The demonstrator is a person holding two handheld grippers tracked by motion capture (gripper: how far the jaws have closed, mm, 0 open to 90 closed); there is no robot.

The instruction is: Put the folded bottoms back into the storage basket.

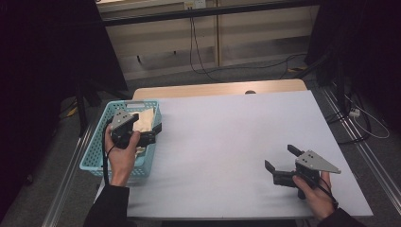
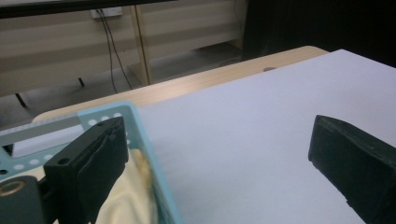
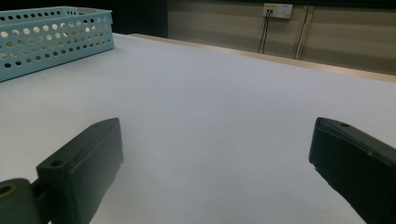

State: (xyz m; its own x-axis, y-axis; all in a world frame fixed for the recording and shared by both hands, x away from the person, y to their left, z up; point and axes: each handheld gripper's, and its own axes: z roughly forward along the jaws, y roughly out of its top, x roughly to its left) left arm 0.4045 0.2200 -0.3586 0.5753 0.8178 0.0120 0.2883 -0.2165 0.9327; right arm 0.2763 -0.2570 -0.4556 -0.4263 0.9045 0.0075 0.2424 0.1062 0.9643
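1. The left gripper (image 1: 150, 126) holds its jaws spread wide with nothing between them. In the left gripper view one jaw sits inside the basket against the cream cloth (image 2: 125, 198), while the other hangs over the bare white table sheet (image 2: 243, 140), so the jaws straddle the basket's right wall.

2. The cream cloth (image 1: 143, 119) lies bunched in the light blue perforated basket (image 1: 94, 150), which sits at about 9 o'clock on the table, at its left edge.

3. The cloth looks soft, light and limp. It should crumple under the jaws and drape once lifted, and it appears neither fragile nor slippery. A raised fold near the top of the heap looks like the best place to pinch, since a flat patch would give the jaws little to bite.

4. One risk is that a trailing edge may snag on the basket rim (image 2: 149, 135), and the light basket might tip or slide with it.

5. The right gripper (image 1: 280, 160) rests at about 4 o'clock, well apart from the basket. Its jaws are also spread wide and empty above the sheet (image 3: 219, 107).
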